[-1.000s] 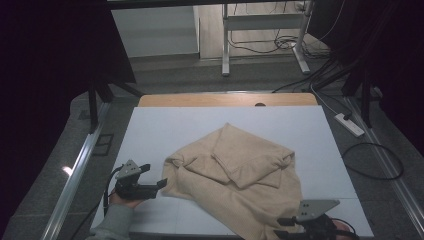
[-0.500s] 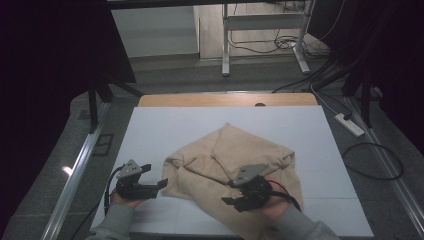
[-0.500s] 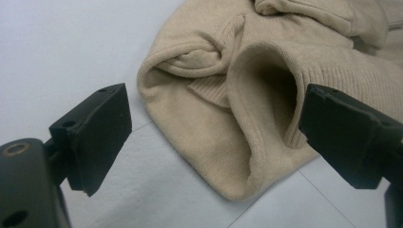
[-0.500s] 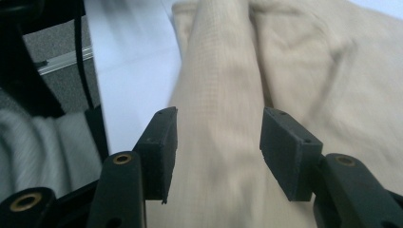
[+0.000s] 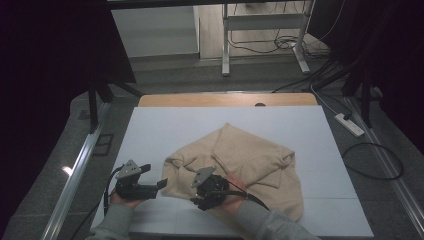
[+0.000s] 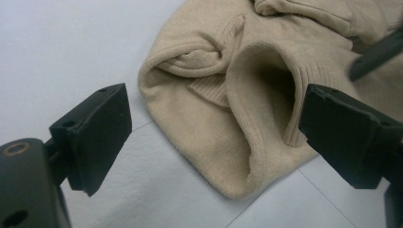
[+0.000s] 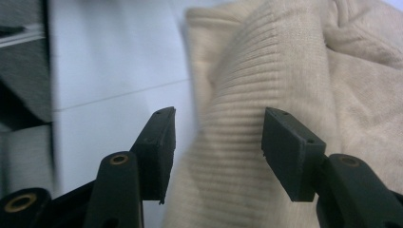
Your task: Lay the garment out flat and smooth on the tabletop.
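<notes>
A beige knitted sweater (image 5: 250, 160) lies crumpled on the white table (image 5: 165, 130). My left gripper (image 5: 155, 177) rests on the table just left of the sweater's near left edge. In the left gripper view it (image 6: 216, 104) stands open wide, facing a rolled ribbed opening of the sweater (image 6: 214, 118). My right gripper (image 5: 197, 197) is over the sweater's near left part, close to the left one. Its jaws have just been opening, and in the right gripper view it (image 7: 221, 114) is open, with a ribbed fold (image 7: 237, 95) between the pads, not pressed.
The table's wooden far edge (image 5: 225, 99) lies beyond the sweater. A metal rail (image 5: 80, 165) runs along the left side. On the floor at the right lie a power strip (image 5: 350, 125) and cables. A black cable (image 5: 255, 200) trails from the right gripper across the sweater.
My right gripper has moved from the near right corner leftward across the sweater to its near left part. The left gripper has stayed put.
</notes>
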A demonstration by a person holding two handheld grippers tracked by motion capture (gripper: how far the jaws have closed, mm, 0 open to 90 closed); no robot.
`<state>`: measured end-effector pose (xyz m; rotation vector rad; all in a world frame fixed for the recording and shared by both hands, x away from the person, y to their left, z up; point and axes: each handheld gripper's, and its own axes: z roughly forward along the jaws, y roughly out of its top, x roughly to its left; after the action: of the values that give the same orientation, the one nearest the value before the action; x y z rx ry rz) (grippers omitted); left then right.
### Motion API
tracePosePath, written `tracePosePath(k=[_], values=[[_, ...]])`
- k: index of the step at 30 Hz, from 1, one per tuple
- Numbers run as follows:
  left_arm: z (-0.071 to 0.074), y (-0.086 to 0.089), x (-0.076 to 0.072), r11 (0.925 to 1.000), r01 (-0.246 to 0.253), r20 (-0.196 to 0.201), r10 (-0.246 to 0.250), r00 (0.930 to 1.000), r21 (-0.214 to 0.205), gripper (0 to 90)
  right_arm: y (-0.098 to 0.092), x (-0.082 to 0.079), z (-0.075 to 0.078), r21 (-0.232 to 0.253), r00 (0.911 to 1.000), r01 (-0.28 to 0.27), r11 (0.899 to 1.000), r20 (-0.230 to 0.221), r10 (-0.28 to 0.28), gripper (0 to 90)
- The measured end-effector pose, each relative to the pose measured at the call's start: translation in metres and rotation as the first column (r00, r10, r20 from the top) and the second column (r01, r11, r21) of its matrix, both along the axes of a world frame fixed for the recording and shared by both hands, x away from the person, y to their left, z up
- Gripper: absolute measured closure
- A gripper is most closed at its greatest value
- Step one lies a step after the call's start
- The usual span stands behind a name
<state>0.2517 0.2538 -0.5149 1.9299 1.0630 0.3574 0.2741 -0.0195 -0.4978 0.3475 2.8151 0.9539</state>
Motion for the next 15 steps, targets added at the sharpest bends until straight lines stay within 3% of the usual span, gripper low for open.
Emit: tracePosePath(k=[4, 7, 11, 12, 13, 15], values=[[-0.001, 0.0, 0.001, 1.0, 0.001, -0.004, -0.001, 1.0, 0.002, 10.7, 0.006, 0.015, -0.012, -0.03, 0.9981, 0.06, 0.998, -0.014, -0.061, 42.7], [-0.001, 0.0, 0.001, 1.0, -0.005, -0.011, 0.005, 0.9999, 0.004, 10.8, 0.008, 0.019, -0.016, -0.048, 0.9973, 0.07, 0.996, -0.018, -0.071, 43.7], [-0.001, 0.0, 0.001, 1.0, -0.007, -0.011, 0.007, 0.9999, 0.005, 10.9, 0.009, 0.02, -0.02, -0.049, 0.9963, 0.081, 0.995, -0.022, -0.082, 50.8], [-0.001, 0.0, 0.001, 1.0, -0.007, -0.011, 0.007, 0.9999, 0.005, 11.0, 0.008, 0.02, -0.019, -0.051, 0.9966, 0.078, 0.996, -0.021, -0.079, 59.8], [-0.001, 0.0, 0.001, 1.0, -0.007, -0.011, 0.007, 0.9999, 0.005, 10.9, 0.008, 0.02, -0.019, -0.051, 0.9966, 0.078, 0.996, -0.021, -0.079, 59.8], [-0.001, 0.0, 0.001, 1.0, -0.007, -0.012, 0.007, 0.9999, 0.004, 11.0, 0.007, 0.021, -0.019, -0.053, 0.9968, 0.076, 0.996, -0.021, -0.078, 68.5]])
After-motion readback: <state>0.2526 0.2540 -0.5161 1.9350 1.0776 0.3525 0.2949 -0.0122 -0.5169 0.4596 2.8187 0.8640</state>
